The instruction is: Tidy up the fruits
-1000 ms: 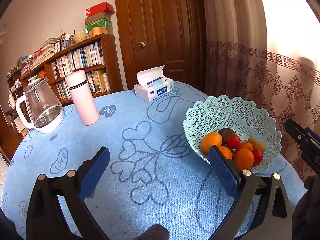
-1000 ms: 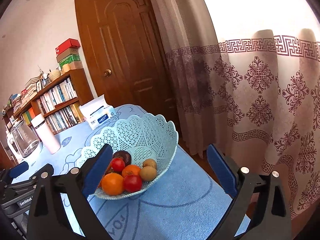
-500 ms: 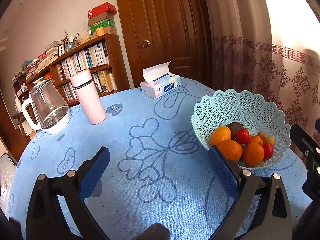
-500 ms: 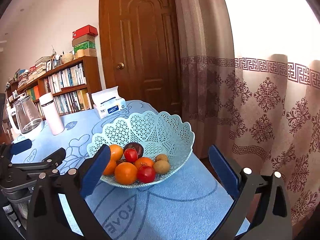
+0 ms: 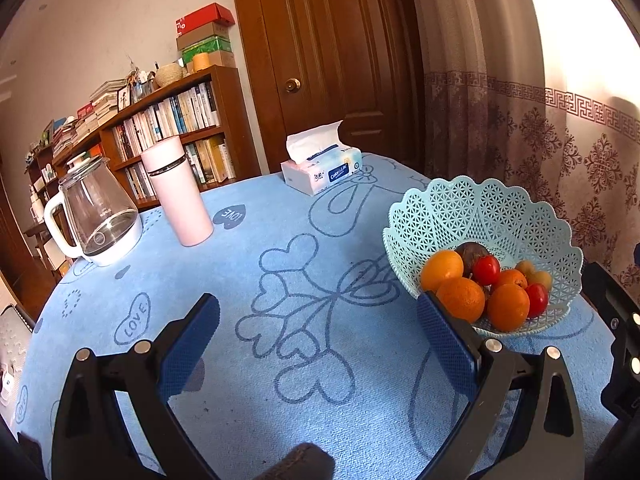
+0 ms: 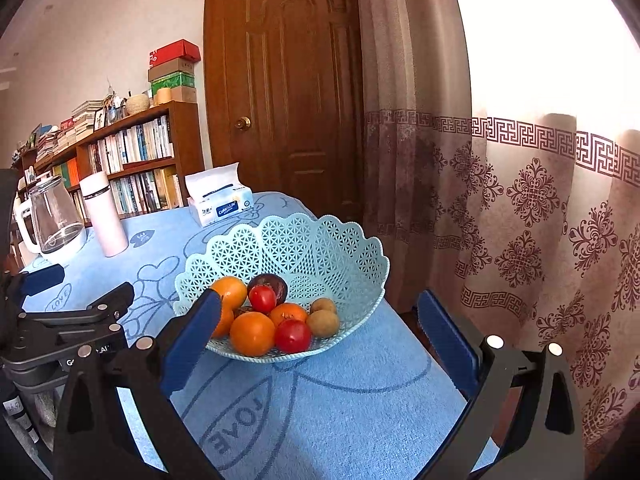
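A pale blue lattice fruit basket [image 5: 480, 208] [image 6: 304, 248] stands near the right edge of the blue table. It holds several fruits: oranges [image 5: 460, 298] [image 6: 252, 332], red tomatoes [image 5: 486, 270] [image 6: 293, 336], a dark purple fruit [image 6: 276, 282] and small brown kiwis [image 6: 325, 322]. My left gripper [image 5: 318, 332] is open and empty over the tablecloth, left of the basket. My right gripper [image 6: 318, 332] is open and empty, in front of the basket. The left gripper also shows at the left of the right wrist view [image 6: 72, 300].
A tissue box [image 5: 320, 172], a pink thermos [image 5: 178, 192] and a glass kettle [image 5: 96, 212] stand at the far side of the table. A bookshelf [image 5: 160, 120], a wooden door [image 5: 332, 60] and a patterned curtain [image 6: 520, 220] lie beyond. The table edge [image 6: 404, 320] runs just right of the basket.
Both grippers have drawn back and swung a little; the basket now sits more to the left in the right wrist view. Both stay open. Nothing on the table moved.
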Available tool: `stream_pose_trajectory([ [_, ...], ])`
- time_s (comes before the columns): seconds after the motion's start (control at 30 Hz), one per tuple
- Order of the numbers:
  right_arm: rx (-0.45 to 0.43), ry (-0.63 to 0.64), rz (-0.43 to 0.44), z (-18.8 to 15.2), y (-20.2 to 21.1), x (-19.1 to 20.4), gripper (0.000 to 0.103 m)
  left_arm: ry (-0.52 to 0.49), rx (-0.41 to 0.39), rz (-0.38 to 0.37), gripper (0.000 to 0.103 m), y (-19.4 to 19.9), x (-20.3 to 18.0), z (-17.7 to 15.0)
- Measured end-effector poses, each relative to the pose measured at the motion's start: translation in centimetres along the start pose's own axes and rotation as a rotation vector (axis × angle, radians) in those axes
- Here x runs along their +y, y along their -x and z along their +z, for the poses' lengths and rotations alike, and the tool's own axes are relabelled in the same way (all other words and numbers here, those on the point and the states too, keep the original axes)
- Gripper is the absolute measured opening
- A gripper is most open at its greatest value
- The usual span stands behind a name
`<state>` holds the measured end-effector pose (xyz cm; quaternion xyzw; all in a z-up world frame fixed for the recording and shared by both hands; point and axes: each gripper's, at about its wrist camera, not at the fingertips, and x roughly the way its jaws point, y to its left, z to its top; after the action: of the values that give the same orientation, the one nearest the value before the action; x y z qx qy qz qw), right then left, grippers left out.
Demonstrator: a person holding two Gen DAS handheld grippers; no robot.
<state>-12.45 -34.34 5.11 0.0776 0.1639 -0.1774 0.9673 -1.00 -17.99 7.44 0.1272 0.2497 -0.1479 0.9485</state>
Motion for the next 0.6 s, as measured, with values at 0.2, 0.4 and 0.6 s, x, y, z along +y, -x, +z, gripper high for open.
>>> stream_pose_trajectory([
  [0.2,0.005,0.003,0.001,-0.02,0.01,-0.05,0.1,-0.011,0.0,-0.006,0.098,0.05,-0.28,-0.07],
  [0.4,0.006,0.004,-0.002,-0.02,0.02,-0.1,0.1,-0.013,0.003,-0.006,0.098,0.04,-0.27,-0.1],
  [0.6,0.007,0.005,-0.003,-0.06,0.1,-0.21,0.1,-0.014,0.002,-0.006,0.098,0.05,-0.29,-0.1],
])
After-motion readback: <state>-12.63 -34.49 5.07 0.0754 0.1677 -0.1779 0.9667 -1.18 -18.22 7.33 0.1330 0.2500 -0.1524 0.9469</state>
